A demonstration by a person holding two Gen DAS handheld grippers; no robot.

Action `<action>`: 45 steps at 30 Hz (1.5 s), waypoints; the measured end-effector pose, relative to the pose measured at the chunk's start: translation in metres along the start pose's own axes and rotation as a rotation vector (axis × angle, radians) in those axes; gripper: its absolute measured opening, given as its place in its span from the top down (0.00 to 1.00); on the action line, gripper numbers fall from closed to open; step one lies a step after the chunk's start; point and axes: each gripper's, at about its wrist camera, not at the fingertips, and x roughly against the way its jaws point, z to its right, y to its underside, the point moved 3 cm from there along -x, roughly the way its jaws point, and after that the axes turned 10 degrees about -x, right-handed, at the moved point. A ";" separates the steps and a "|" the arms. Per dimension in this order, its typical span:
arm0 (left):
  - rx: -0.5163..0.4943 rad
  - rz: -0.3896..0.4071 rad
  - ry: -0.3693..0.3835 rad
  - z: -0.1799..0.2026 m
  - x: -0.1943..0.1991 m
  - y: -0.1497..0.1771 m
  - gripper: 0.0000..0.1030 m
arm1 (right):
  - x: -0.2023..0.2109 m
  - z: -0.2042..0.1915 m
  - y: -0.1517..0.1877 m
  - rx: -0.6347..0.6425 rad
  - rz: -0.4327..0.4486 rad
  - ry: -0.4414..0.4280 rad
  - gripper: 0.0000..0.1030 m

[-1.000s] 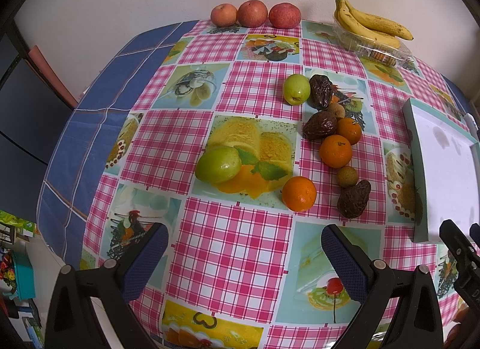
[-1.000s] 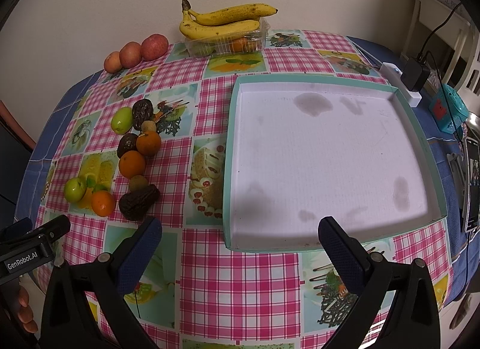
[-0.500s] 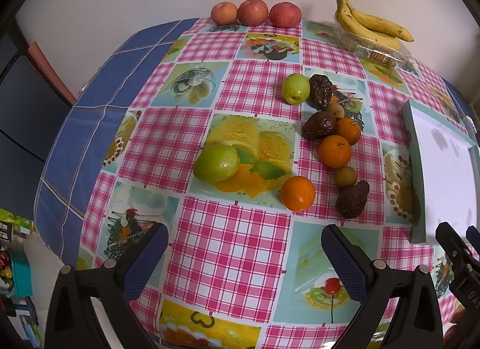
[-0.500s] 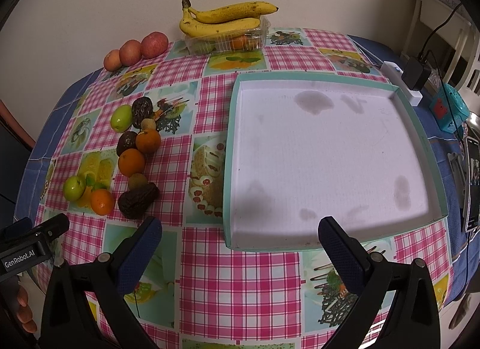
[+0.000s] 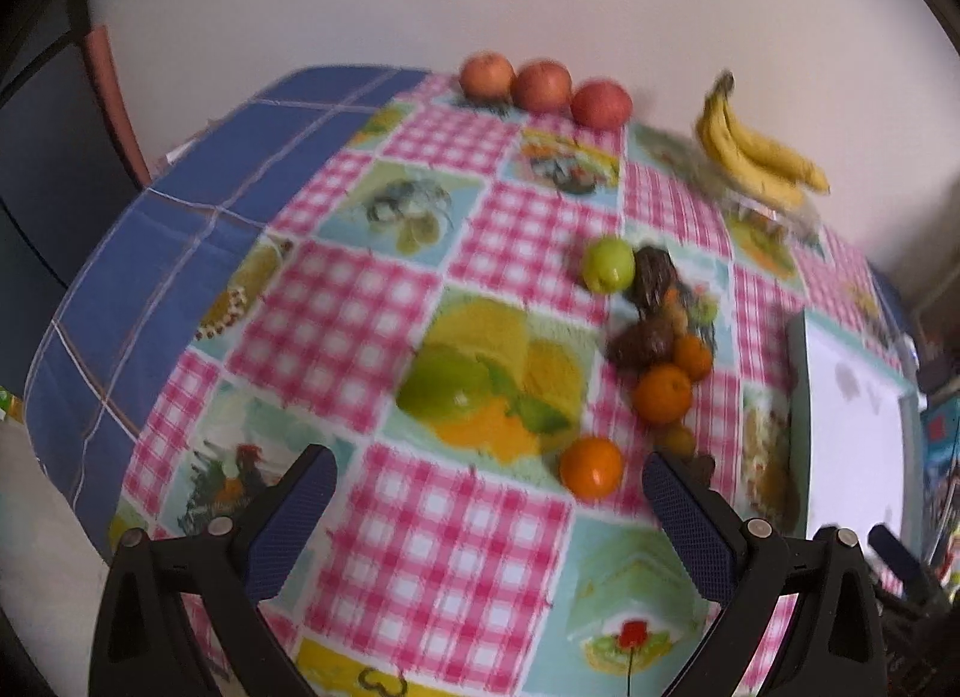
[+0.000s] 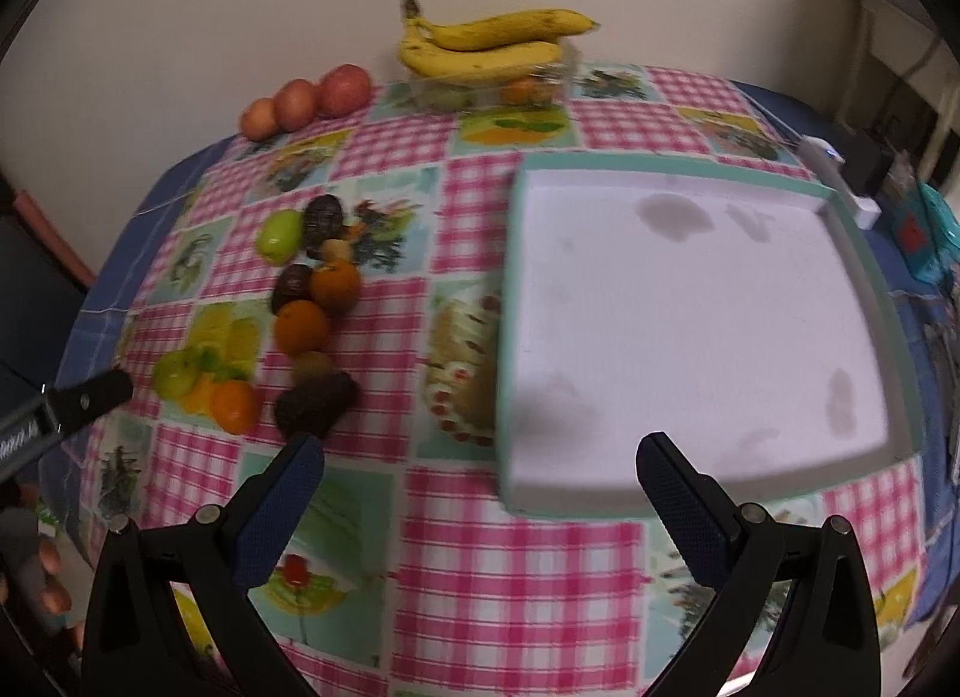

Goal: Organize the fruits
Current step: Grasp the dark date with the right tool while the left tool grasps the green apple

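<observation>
Awaiting sorting: loose fruit cluster (image 6: 300, 325) lies on the tablecloth (image 6: 516, 589) at nine o'clock of the tray (image 6: 864, 277), which holds nothing. Left gripper (image 5: 489, 508) and right gripper (image 6: 480, 493) hover spread, carrying nothing; everything remains to do.

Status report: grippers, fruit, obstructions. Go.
Left gripper open, empty. Right gripper open, empty. Fruit cluster loose on tablecloth; tray holds nothing. Nothing blocking.

A plain cream wall (image 6: 180, 7) rises behind the table (image 5: 180, 229), whose checked pink cloth (image 6: 510, 577) overhangs a blue cloth at the left edge.
</observation>
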 end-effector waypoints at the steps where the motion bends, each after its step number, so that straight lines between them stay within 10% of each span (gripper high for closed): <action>1: 0.012 0.022 -0.002 -0.004 0.001 -0.002 0.00 | -0.001 -0.004 0.000 0.005 -0.003 -0.021 0.00; 15: 0.060 0.038 -0.017 -0.037 -0.012 -0.019 0.00 | -0.019 -0.053 -0.012 0.108 0.000 -0.192 0.01; 26: 0.108 -0.017 0.043 -0.033 -0.036 -0.030 0.02 | -0.046 -0.072 -0.012 0.203 -0.063 -0.195 0.29; 45: 0.152 -0.180 0.094 -0.035 -0.094 -0.018 0.35 | -0.091 -0.086 0.009 0.309 -0.169 -0.184 0.42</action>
